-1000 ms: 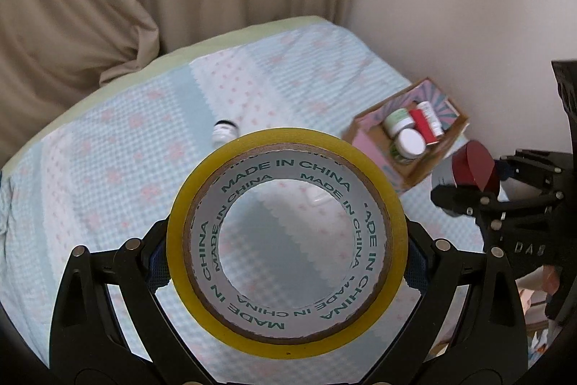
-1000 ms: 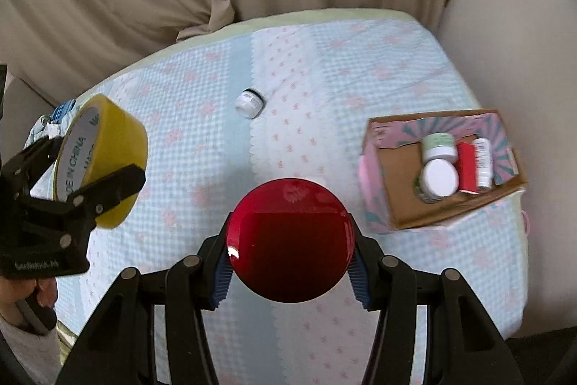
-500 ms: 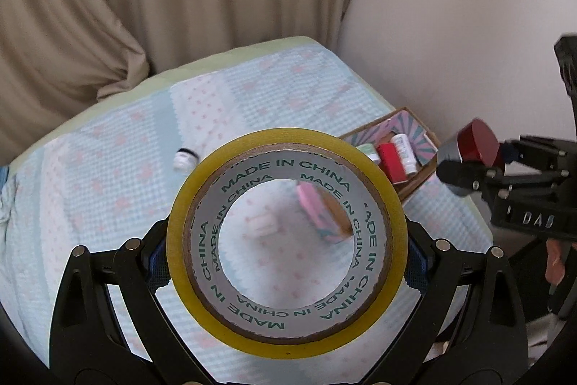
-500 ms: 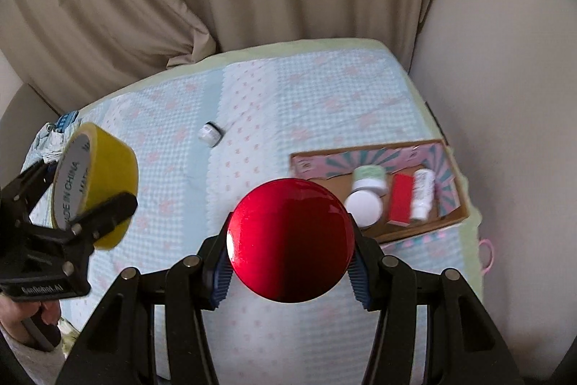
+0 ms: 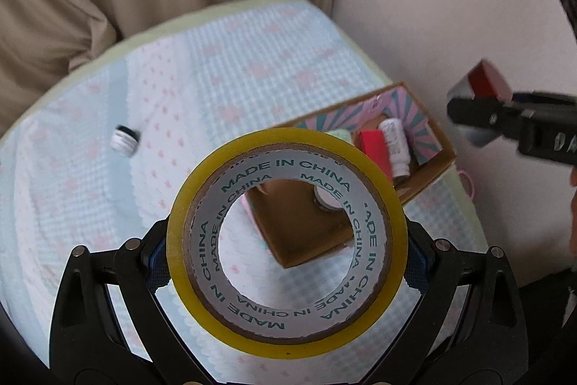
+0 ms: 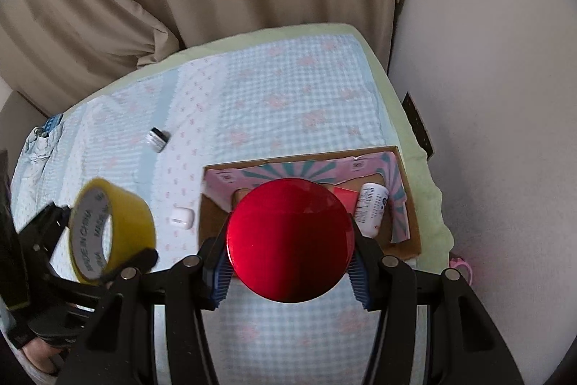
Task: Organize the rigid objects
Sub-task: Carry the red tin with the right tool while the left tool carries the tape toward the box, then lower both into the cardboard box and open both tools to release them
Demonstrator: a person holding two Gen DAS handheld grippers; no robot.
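A yellow roll of sticky tape (image 5: 286,242) is squeezed in the left tongs (image 5: 287,262); a round shiny red lid (image 6: 290,240) is clamped in the right tongs (image 6: 290,264). Both are held above the cardboard box (image 6: 405,204), at 12 o'clock. The box is half full, so things could be bumped or dropped outside it.

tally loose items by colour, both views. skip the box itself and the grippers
Yellow: 1, tape roll
Red: 2, round tin, packet
White: 4, bottle, small jar, earbud case, lid
Pale green: 1, lid
Total: 8
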